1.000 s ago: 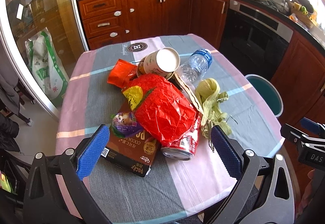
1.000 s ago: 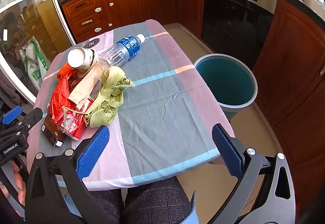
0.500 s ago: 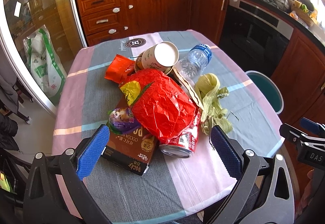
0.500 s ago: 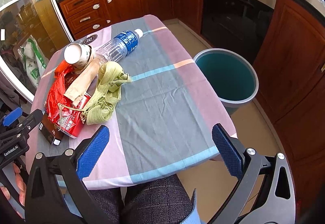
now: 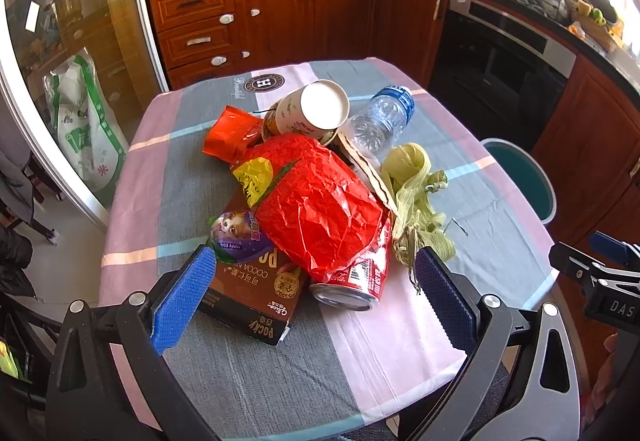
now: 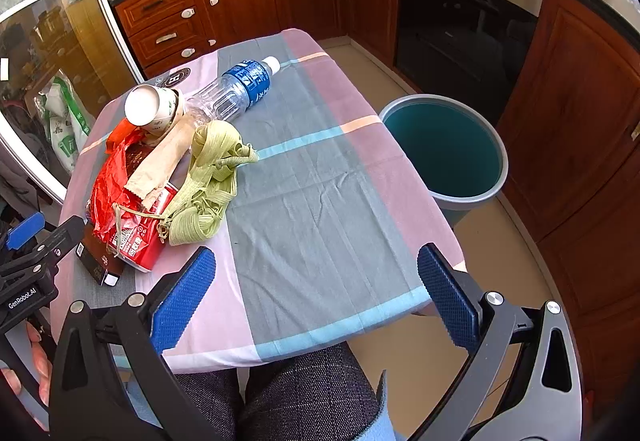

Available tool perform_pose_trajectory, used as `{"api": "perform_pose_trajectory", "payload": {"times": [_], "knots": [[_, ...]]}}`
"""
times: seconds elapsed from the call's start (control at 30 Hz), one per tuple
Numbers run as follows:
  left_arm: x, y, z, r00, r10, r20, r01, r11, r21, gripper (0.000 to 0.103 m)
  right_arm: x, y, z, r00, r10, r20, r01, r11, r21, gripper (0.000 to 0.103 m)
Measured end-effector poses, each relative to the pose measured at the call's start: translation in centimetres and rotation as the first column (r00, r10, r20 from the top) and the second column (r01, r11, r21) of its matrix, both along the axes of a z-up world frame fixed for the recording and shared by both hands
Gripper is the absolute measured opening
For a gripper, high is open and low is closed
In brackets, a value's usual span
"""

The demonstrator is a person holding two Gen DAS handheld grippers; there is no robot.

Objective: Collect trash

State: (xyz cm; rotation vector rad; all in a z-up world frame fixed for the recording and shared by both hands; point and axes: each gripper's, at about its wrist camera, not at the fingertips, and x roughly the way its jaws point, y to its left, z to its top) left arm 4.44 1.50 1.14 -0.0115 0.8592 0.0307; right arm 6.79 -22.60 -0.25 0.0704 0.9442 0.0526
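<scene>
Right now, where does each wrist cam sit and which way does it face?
Left wrist: on the left gripper, over the table's near left corner, facing the trash pile with the red soda can and Pocky box; own open blue pads frame the view, and the right gripper's body shows at the right edge.
Right wrist: on the right gripper, over the near edge, facing the bare tablecloth and teal bin; own pads, a clothed lap and the left hand show.
Shared: can, box, plastic bottle, paper cup, green ribbon, bin.
</scene>
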Motion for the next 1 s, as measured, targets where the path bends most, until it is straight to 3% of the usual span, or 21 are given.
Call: {"api": "perform_pose_trajectory", "payload": {"times": [0.63,0.87,1.0], "knots": [[0.2,0.6,-0.7,1.0,-0.007,-0.014,0.007,1.0,-0.028,0.1,0.0,0.4,-0.3,1.0,0.011,-0.007,-0.011,1.0,-0.009,0.097],[0.5,5.8,-0.9,0.999,0.048,-0.003,-0.048,0.997,-0.063,0.1,1.1,1.7,0.5,0.994,0.106,0.01,-0.106,0.994,0.037,0.097],[0.6,9.4,-2.1,0.995,0.088,-0.035,-0.09,0.995,-0.036,0.1,2.3,3.7,1.2,0.983,0.186,0.012,-0.186,0.98,0.073,0.097]]}}
